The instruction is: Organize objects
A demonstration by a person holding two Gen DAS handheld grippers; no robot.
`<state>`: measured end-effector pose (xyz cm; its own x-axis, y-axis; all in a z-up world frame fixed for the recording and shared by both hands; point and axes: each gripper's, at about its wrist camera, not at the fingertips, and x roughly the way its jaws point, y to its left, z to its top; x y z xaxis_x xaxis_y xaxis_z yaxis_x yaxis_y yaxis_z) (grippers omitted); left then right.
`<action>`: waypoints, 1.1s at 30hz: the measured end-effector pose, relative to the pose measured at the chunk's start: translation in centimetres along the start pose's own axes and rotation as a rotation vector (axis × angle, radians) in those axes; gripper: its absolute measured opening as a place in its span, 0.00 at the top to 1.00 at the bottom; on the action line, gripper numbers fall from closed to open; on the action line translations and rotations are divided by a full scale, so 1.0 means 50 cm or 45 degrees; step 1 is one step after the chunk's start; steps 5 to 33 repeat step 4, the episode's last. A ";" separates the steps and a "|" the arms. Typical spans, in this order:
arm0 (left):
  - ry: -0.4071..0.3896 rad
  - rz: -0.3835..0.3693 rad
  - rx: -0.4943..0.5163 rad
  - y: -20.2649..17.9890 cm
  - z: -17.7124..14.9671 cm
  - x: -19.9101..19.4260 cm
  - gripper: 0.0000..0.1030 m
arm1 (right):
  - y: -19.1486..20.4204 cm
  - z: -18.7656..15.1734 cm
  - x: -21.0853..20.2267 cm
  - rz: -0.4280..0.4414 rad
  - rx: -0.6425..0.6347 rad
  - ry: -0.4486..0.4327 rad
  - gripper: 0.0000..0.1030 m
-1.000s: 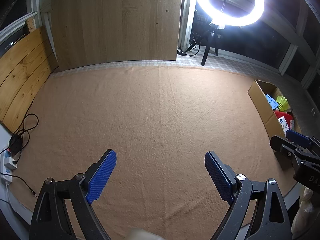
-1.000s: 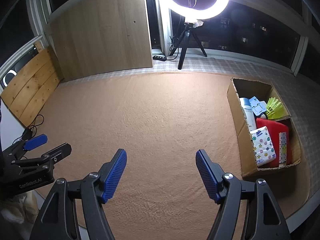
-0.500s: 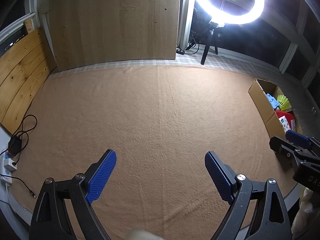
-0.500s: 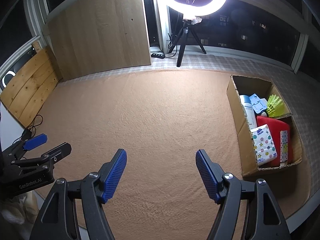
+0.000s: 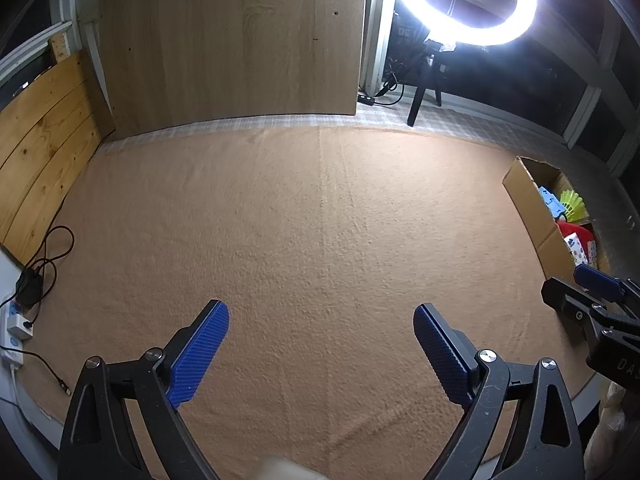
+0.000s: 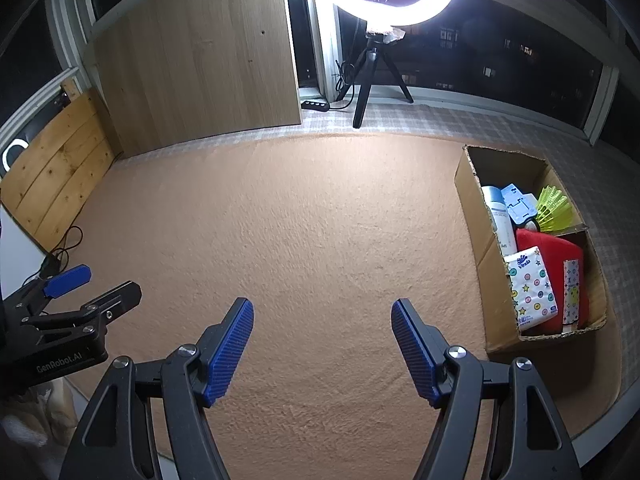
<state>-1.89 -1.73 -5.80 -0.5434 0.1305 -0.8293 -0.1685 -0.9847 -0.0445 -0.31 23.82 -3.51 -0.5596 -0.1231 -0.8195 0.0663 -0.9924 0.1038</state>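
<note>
Both the left tool [image 5: 321, 350] and the right tool [image 6: 322, 346] hang spread wide and empty above the tan blanket [image 6: 304, 220], touching nothing, while the gathered objects sit in the cardboard box [image 6: 470, 196] to the right.

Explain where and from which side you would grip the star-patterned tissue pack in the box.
Probably grip the tissue pack across its two long edges, coming from above: it lies face-up on the red item, while the cardboard box walls block sideways approaches.
</note>
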 end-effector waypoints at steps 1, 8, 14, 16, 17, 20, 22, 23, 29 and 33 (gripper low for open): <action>-0.005 0.006 0.004 -0.001 0.000 0.001 0.07 | 0.000 0.000 0.002 0.000 0.000 0.002 0.34; -0.003 0.014 0.007 0.001 0.000 0.010 0.07 | -0.001 -0.001 0.006 -0.002 0.001 0.009 0.34; -0.003 0.014 0.007 0.001 0.000 0.010 0.07 | -0.001 -0.001 0.006 -0.002 0.001 0.009 0.34; -0.003 0.014 0.007 0.001 0.000 0.010 0.07 | -0.001 -0.001 0.006 -0.002 0.001 0.009 0.34; -0.003 0.014 0.007 0.001 0.000 0.010 0.07 | -0.001 -0.001 0.006 -0.002 0.001 0.009 0.34; -0.003 0.014 0.007 0.001 0.000 0.010 0.07 | -0.001 -0.001 0.006 -0.002 0.001 0.009 0.34; -0.003 0.014 0.007 0.001 0.000 0.010 0.07 | -0.001 -0.001 0.006 -0.002 0.001 0.009 0.34; -0.003 0.014 0.007 0.001 0.000 0.010 0.07 | -0.001 -0.001 0.006 -0.002 0.001 0.009 0.34; -0.003 0.014 0.007 0.001 0.000 0.010 0.07 | -0.001 -0.001 0.006 -0.002 0.001 0.009 0.34; -0.003 0.014 0.007 0.001 0.000 0.010 0.07 | -0.001 -0.001 0.006 -0.002 0.001 0.009 0.34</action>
